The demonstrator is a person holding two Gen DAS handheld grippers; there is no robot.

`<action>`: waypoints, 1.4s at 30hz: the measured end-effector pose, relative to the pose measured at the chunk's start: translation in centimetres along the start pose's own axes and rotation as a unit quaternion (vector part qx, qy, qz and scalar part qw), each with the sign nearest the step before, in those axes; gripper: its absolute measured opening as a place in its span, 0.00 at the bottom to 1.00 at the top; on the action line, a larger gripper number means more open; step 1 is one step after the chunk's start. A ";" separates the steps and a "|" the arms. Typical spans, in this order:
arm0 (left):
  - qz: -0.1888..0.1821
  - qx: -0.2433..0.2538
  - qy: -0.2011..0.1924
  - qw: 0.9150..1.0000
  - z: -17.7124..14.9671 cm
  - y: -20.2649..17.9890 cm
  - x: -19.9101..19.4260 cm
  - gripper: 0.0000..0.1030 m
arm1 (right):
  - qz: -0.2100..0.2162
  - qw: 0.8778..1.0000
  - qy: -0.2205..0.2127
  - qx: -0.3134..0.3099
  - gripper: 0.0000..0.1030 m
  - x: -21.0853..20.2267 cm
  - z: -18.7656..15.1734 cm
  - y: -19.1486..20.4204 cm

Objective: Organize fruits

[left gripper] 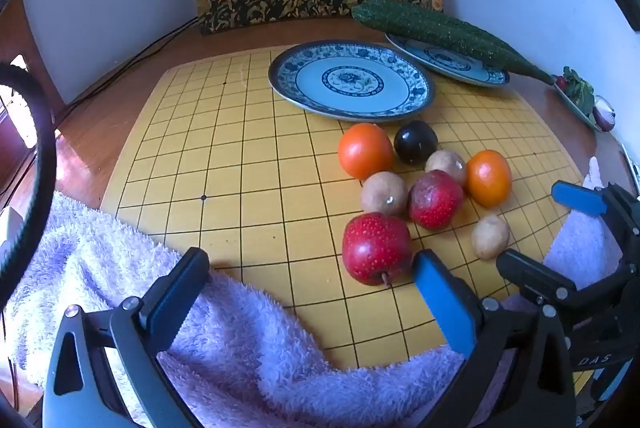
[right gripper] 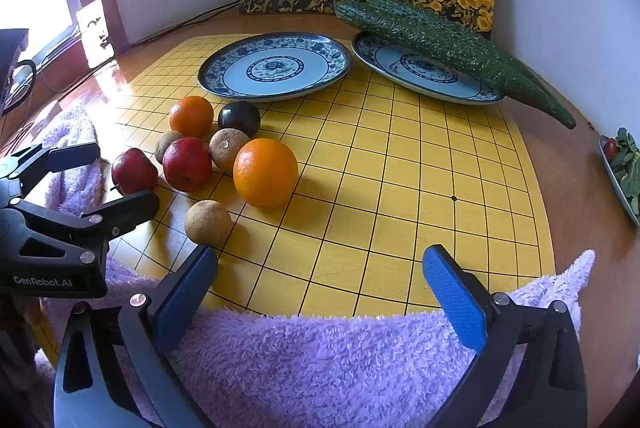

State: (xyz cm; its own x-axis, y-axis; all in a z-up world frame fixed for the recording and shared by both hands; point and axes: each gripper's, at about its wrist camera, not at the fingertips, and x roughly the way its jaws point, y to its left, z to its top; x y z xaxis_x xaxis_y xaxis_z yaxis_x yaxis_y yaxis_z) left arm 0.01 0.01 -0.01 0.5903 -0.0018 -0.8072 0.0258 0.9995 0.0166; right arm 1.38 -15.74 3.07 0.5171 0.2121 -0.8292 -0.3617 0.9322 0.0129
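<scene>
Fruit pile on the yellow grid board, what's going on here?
Nothing is being handled yet. The left tool and right tool both hang open and empty over the purple towel at the near edge of the board. The oranges, red apples, brown fruits and one dark fruit sit clustered on the board. The left plate is empty; the right plate carries cucumbers.

We see our left hand-held gripper point(left gripper: 310, 270) spread wide above the lilac fluffy towel point(left gripper: 240, 348), its right blue pad point(left gripper: 442, 302) just beside the near speckled red apple point(left gripper: 376, 248).
</scene>
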 end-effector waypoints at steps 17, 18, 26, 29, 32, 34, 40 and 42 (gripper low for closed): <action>0.000 0.003 -0.002 1.000 -0.3 0.0 -0.1 1.00 | 0.000 1.000 -0.001 0.000 1.00 0.0 0.0 0.0; -0.001 0.004 -0.002 1.000 -0.2 0.0 -0.1 1.00 | 0.000 1.000 -0.001 0.000 1.00 0.0 0.0 0.0; 0.000 0.004 -0.002 1.000 -0.2 0.0 -0.1 1.00 | 0.000 1.000 -0.001 0.000 1.00 0.0 0.0 0.0; 0.000 0.004 -0.002 1.000 -0.2 0.0 -0.1 1.00 | 0.000 1.000 -0.001 0.000 1.00 0.0 0.0 0.0; 0.000 0.004 -0.002 1.000 -0.2 0.0 -0.1 1.00 | 0.000 1.000 -0.001 0.000 1.00 0.0 0.0 0.0; 0.000 0.004 -0.002 1.000 -0.2 0.0 -0.1 1.00 | 0.000 1.000 -0.001 0.000 1.00 0.0 0.0 0.0; -0.002 0.006 0.001 1.000 0.0 -0.1 0.0 1.00 | 0.000 1.000 0.000 0.000 1.00 0.0 0.0 0.0; -0.002 0.006 0.001 1.000 -0.1 -0.1 0.0 1.00 | 0.000 1.000 0.000 0.000 1.00 0.0 0.0 0.0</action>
State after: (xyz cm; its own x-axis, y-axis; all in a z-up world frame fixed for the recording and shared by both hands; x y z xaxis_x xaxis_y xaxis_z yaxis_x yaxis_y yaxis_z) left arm -0.07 -0.10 -0.01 0.5894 -0.0053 -0.8078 0.0377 0.9991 0.0209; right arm 1.39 -15.74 3.06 0.5175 0.2116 -0.8291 -0.3620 0.9321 0.0120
